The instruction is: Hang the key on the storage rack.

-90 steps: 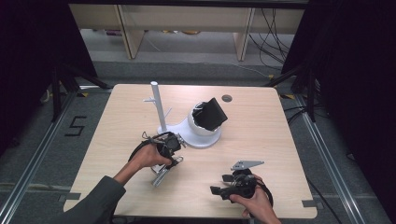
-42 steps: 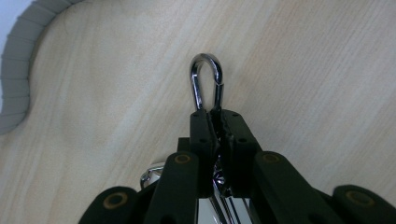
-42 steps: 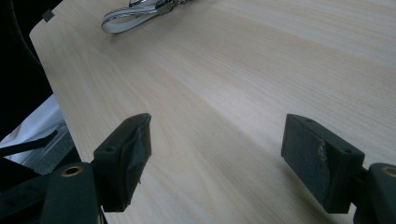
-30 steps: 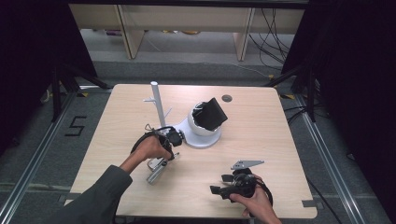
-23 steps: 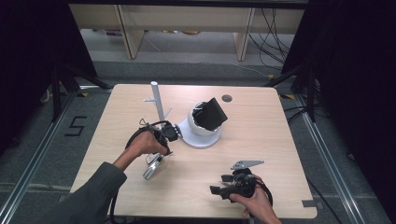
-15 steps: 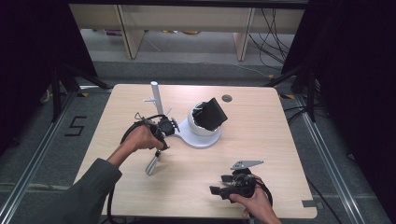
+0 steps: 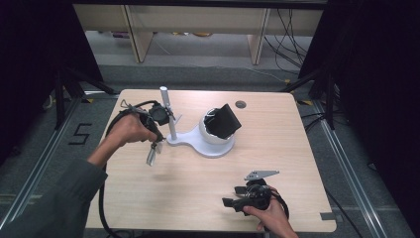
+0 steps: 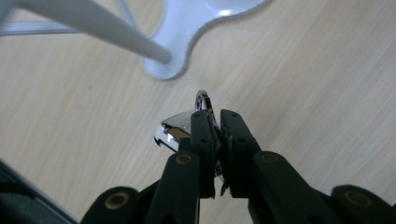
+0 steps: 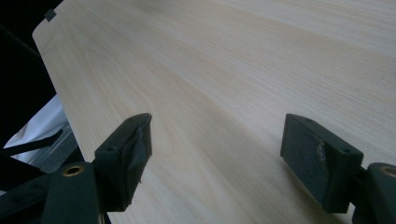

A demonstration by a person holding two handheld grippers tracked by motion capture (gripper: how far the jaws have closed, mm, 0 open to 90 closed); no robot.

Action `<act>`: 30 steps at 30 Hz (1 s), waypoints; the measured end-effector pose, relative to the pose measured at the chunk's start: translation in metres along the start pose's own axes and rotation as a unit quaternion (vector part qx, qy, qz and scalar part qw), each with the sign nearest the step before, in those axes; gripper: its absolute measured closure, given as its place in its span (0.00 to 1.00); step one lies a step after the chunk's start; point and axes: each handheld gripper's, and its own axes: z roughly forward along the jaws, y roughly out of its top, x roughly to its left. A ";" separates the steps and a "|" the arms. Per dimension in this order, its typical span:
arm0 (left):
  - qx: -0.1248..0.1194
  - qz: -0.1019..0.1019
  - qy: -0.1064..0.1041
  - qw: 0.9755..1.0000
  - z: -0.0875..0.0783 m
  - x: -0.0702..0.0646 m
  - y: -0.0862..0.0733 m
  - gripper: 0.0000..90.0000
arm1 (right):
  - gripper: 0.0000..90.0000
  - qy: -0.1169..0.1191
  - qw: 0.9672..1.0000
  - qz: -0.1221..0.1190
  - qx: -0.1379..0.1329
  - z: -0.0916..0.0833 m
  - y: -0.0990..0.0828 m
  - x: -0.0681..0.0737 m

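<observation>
lifted off the table since a second ago, the chrome metal piece (image 8: 177, 132) now hangs pinched between my left gripper (image 8: 215, 140) fingers, raised and carried toward the white post (image 7: 168, 115) of the stand. earlier it sat low on the wood near the front; now, in the high view, the piece (image 7: 152, 153) dangles below the left gripper (image 7: 157, 130), clear of the tabletop (image 7: 198, 193), with the post just beyond the fingertips. the left jaws are nearly together, clamped on the thin metal, and a rounded loop of it pokes out past the tips. just ahead of those fingers lies the white stand base (image 8: 187, 32), with the post rising from it. farther along that base sits the white dome with a black block (image 7: 225, 121) tilted on top. my guess is the piece is meant for the post, so lift is done and alignment remains. my right gripper (image 9: 217, 154) has not moved; its fingers stand wide apart over bare wood, holding nothing.
</observation>
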 end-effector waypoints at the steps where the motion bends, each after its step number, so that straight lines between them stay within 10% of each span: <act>1: -0.004 -0.004 0.005 1.000 -0.007 0.003 -0.001 0.93 | 0.29 -0.003 1.000 0.005 0.000 0.000 0.000 0.001; 11: -0.010 -0.043 0.027 0.999 -0.056 0.033 -0.002 0.93 | 0.29 0.000 1.000 0.002 0.000 0.000 0.000 0.000; 30: -0.024 -0.093 0.047 0.994 -0.065 0.065 0.009 0.93 | 0.29 0.001 1.000 0.009 0.002 0.000 0.000 0.001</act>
